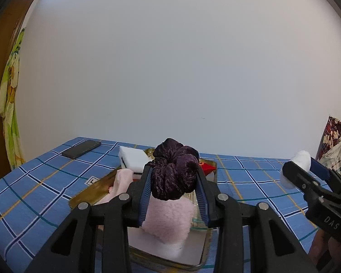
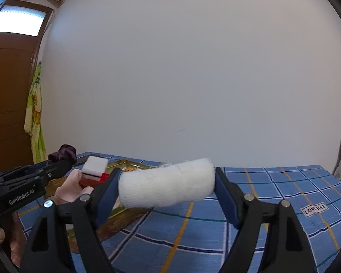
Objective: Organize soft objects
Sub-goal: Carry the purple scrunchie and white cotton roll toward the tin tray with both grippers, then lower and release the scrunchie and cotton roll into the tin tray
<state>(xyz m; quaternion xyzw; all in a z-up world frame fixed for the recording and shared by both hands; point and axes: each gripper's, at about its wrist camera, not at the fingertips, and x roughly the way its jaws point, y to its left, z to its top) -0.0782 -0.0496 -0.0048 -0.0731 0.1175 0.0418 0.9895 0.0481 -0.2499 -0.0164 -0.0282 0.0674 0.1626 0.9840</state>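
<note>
Pink fleece [image 1: 168, 218] partly behind purple scrunchie [image 1: 174, 170], tray [image 1: 91, 192] beneath

Soft, even light fills the room; the wall [image 2: 181, 79] looks flat and shadowless. Left of it a window [image 2: 18, 21] glares white. Fisheye bending curves the edges, corners dark; focus sharp.

Left tongs [image 2: 63, 166] body: you are looking at white lettering reading "GenRobot.AI".
Right tongs [image 1: 300, 166] body: you are seeing "DAS" in pale letters.
Blue checked cloth [image 2: 272, 227]: a small white tag [image 2: 314, 208] is showing "LOV…IOLE", partly blurred.
</note>
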